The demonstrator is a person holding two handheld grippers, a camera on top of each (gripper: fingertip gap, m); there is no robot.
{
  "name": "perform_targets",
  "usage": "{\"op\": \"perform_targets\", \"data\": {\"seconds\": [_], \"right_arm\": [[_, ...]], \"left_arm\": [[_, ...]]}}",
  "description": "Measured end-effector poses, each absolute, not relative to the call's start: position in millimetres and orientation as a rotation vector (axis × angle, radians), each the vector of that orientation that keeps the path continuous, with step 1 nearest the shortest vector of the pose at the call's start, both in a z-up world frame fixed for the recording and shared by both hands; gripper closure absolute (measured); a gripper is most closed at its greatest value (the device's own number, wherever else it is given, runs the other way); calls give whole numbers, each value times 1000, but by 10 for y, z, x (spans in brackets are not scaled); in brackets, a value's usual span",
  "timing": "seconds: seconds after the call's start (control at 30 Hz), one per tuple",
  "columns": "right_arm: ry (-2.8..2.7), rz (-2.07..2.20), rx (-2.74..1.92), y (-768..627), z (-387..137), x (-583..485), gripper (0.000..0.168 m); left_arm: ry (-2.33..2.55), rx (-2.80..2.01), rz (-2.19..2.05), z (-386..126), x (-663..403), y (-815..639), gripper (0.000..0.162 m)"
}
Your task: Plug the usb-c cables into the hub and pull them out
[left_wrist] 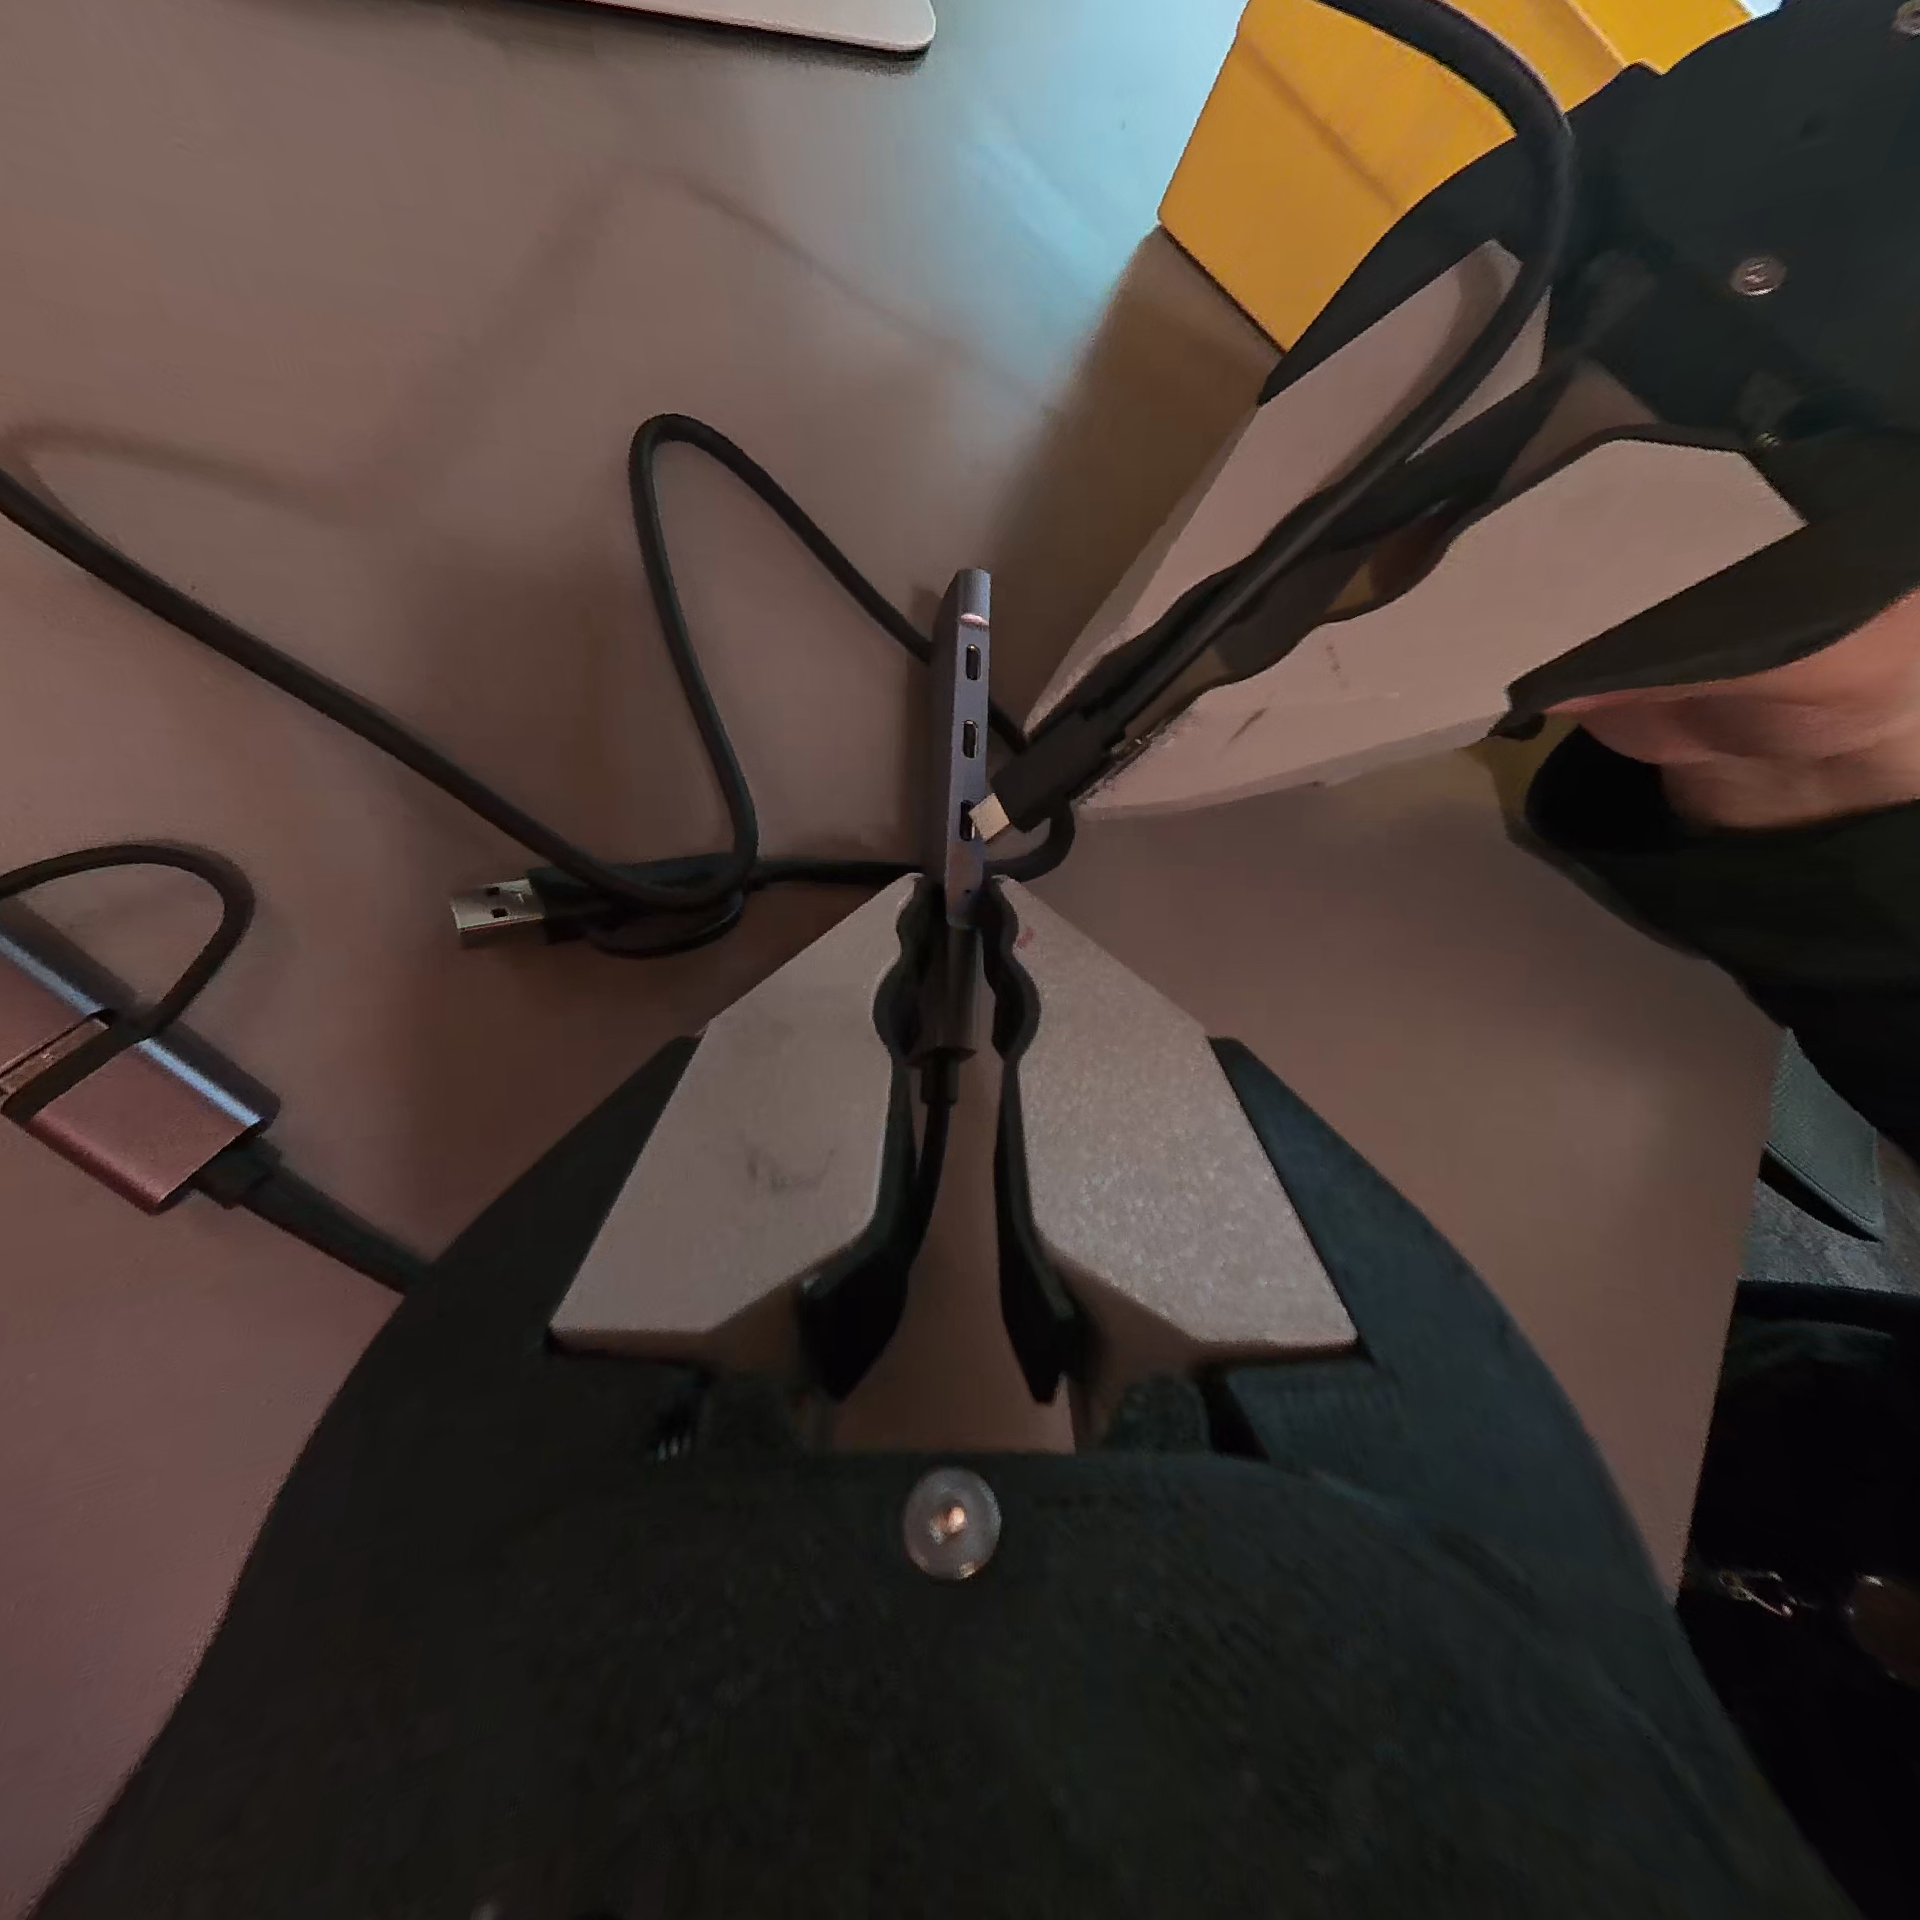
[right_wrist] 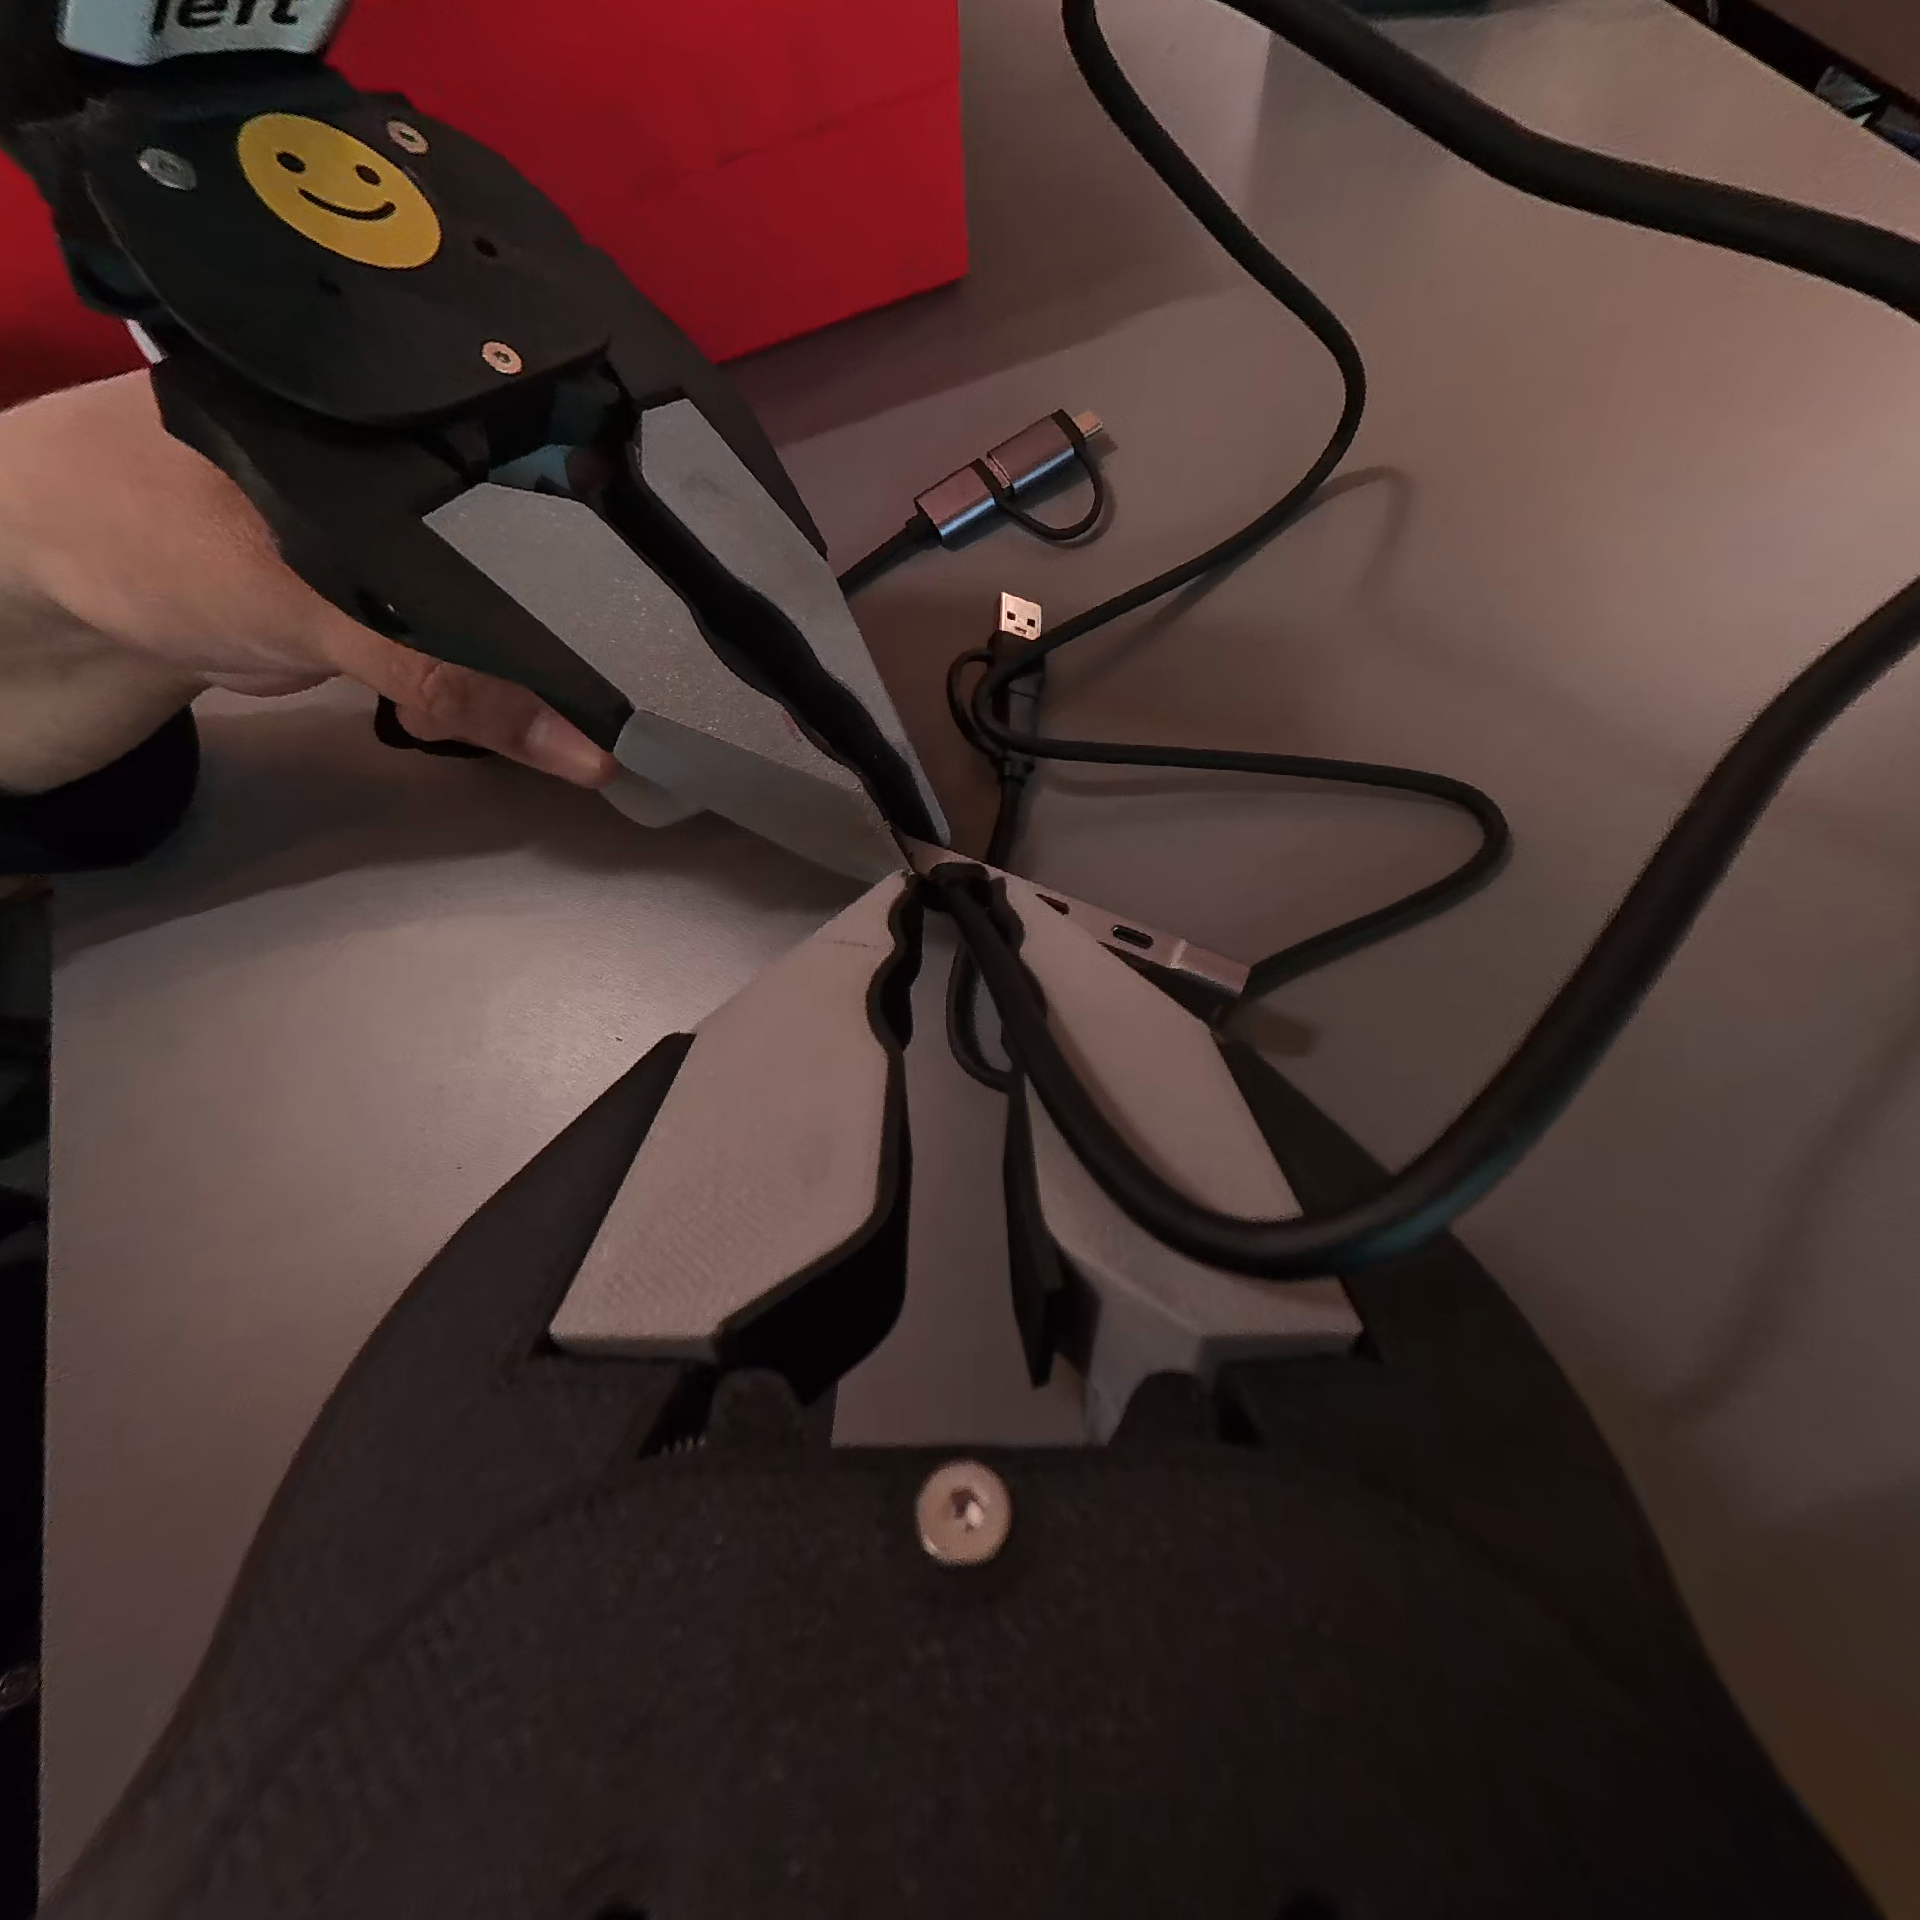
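A slim grey hub [left_wrist: 968, 707] stands on edge above the table, with three small ports facing right. My left gripper [left_wrist: 956, 896] is shut on its near end. My right gripper [left_wrist: 1070, 771] comes in from the upper right, shut on a black usb-c cable's plug [left_wrist: 1044, 795]. The plug's silver tip shows right at the hub's nearest port. In the right wrist view my right gripper [right_wrist: 951, 883] pinches the black cable [right_wrist: 997, 997]. The hub [right_wrist: 1174, 951] sticks out to the right of it. The left gripper [right_wrist: 920, 844] meets it from the upper left.
A loose USB-A plug [left_wrist: 499, 912] [right_wrist: 1020, 620] and a grey adapter [left_wrist: 125, 1112] [right_wrist: 997, 488] lie on the table among black cable loops. A yellow box [left_wrist: 1340, 135] and a red box [right_wrist: 727, 156] stand behind. A thick black cable [right_wrist: 1558, 1091] drapes over my right finger. The tips of both grippers are at nearly the same place.
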State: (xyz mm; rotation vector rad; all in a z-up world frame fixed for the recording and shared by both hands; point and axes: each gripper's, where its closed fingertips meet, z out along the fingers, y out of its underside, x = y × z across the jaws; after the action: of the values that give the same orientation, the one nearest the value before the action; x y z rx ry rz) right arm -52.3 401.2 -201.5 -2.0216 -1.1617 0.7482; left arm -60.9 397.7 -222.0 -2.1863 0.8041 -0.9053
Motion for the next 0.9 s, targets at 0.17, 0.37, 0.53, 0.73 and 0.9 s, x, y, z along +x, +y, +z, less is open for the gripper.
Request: {"op": "perform_targets", "data": {"seconds": [0.17, 0.37, 0.53, 0.73, 0.9], "right_arm": [[-1151, 728, -2032, 4027, -2027, -525, 159], [-1134, 743, -2035, 4048, -2029, -518, 159], [-1133, 747, -2040, 4053, -2038, -508, 159], [-1134, 745, -2038, 4065, -2048, -505, 159], [-1123, 742, -2030, 4081, -2034, -515, 159]], "left_arm": [[795, -2172, -880, -2224, -608, 3979, 155], [795, -2155, -847, -2217, -602, 4000, 155], [894, -2157, -689, -2279, -601, 4012, 151], [1025, -2134, -501, -2314, -606, 4031, 148], [1082, -2099, -386, -2315, -634, 4063, 154]]}}
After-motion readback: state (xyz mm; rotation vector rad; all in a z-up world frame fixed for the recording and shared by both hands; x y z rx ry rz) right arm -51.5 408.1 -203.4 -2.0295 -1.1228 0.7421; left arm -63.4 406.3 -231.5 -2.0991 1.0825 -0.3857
